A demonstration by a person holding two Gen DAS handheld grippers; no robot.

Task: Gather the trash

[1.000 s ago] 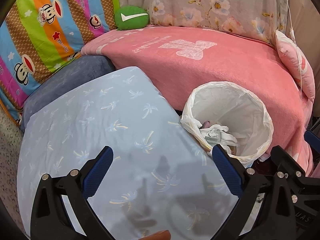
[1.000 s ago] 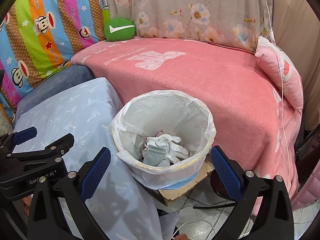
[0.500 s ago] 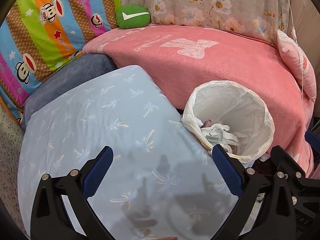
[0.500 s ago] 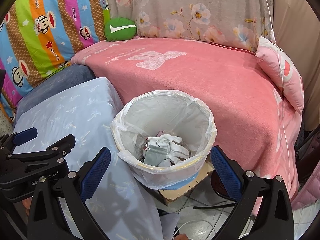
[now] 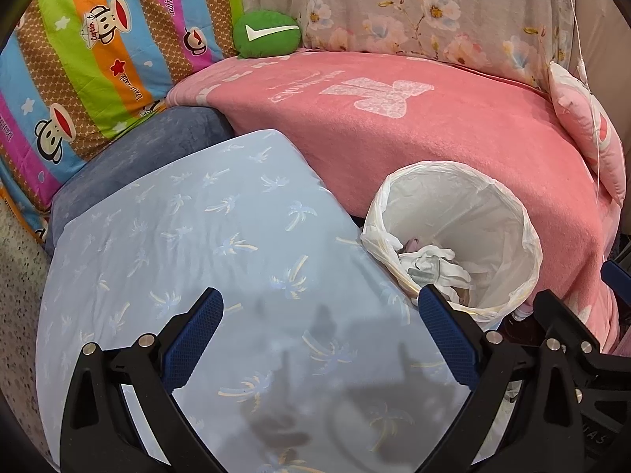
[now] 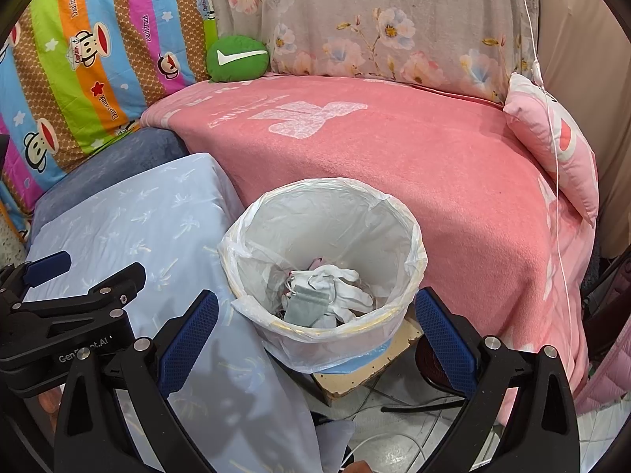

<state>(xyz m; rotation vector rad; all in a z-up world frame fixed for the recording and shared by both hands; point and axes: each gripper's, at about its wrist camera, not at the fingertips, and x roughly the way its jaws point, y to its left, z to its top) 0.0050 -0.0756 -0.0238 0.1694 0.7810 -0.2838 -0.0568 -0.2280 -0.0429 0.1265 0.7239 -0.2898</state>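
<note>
The left gripper (image 5: 317,333) hangs over a pale blue cloth (image 5: 205,244) printed with small palm trees, its blue-padded fingers (image 5: 193,339) spread wide apart with nothing between them. The right gripper (image 6: 315,335) is just as wide, empty too, and it frames a bin (image 6: 406,244) lined with a white plastic bag. The bin stands on a flat board (image 6: 366,366) on the floor, between the blue cloth and a bed under a pink blanket (image 6: 414,165). The trash (image 6: 327,295) lies at the bottom of the bin: crumpled white tissue and a grey-blue face mask with its ear loops. A green cushion (image 6: 236,58) with a white tick sits at the far edge of the blanket, against a striped monkey-print cover (image 6: 79,63). A pink pillow (image 6: 552,138) leans at the right end of the bed.
</note>
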